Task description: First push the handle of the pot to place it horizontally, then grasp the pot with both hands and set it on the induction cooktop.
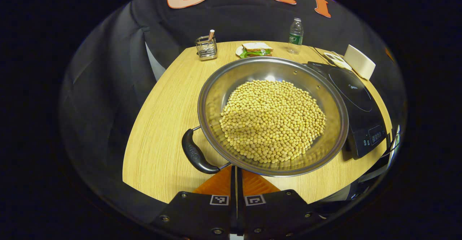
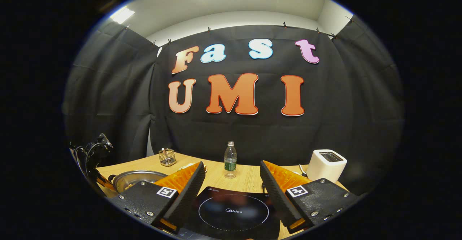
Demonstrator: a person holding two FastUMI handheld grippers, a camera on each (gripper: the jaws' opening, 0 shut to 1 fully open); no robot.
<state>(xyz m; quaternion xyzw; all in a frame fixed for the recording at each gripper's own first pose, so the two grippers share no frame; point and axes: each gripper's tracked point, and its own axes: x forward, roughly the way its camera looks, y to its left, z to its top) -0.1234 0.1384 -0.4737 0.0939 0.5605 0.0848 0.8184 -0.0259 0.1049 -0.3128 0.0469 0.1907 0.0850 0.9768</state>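
Plainly, the wide steel pot [image 1: 272, 115] heaped with dry yellow beans [image 1: 272, 121] will be heavy and slick; its looped black handle [image 1: 195, 153] is the hold. It sits mid-tabletop [image 1: 158, 139], just beside the black induction cooktop [image 1: 355, 103], handle toward the near edge. Left claw [image 1: 236, 189] is closed, gripping nothing; right claw [image 2: 231, 189] gapes empty above the cooktop.
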